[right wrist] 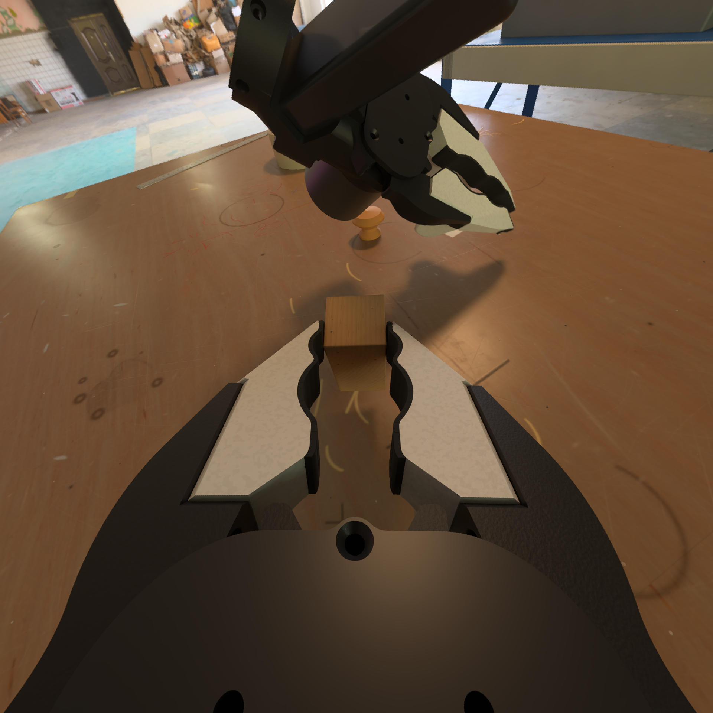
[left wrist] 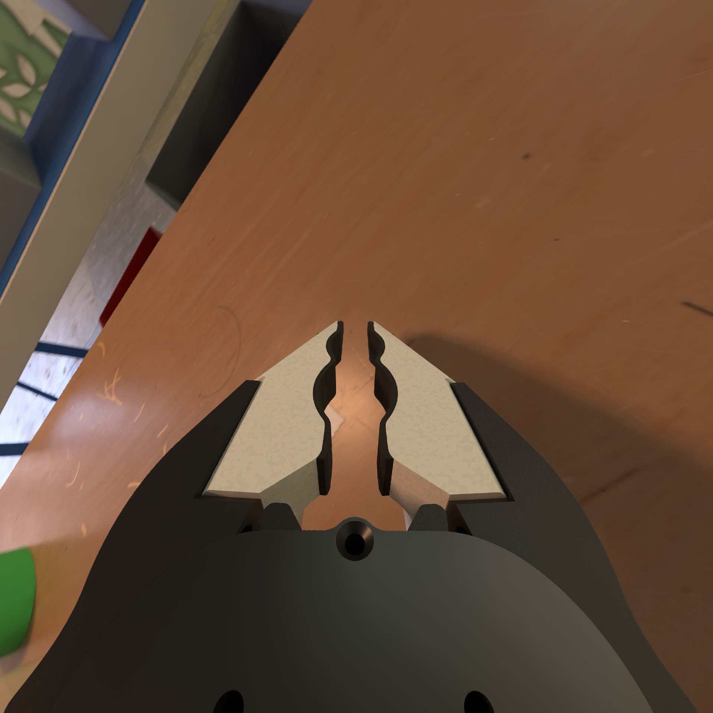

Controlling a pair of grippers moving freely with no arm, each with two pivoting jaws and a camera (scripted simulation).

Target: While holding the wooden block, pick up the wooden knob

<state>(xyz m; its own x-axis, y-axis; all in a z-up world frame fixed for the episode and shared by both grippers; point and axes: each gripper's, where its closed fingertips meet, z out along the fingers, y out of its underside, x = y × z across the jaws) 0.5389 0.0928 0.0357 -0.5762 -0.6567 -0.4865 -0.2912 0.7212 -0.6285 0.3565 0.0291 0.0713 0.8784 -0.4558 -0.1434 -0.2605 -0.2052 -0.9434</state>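
Note:
My right gripper (right wrist: 354, 328) is shut on the wooden block (right wrist: 355, 339), a light cube pinched between its fingertips and held just above the brown table (right wrist: 154, 308). The wooden knob (right wrist: 369, 225), small and orange-tan, stands upright on the table beyond the block. My left gripper (right wrist: 508, 216) hovers above and to the right of the knob, tilted down to the right, apart from it. In the left wrist view the left gripper (left wrist: 355, 328) is empty, with a narrow gap between its fingers over bare table. The knob does not show in that view.
A metal ruler (right wrist: 200, 160) lies at the table's far left. A cream object (right wrist: 287, 162) stands behind the left gripper. A green object (left wrist: 15, 602) sits at the left edge of the left wrist view. The table edge (left wrist: 185, 216) runs diagonally there.

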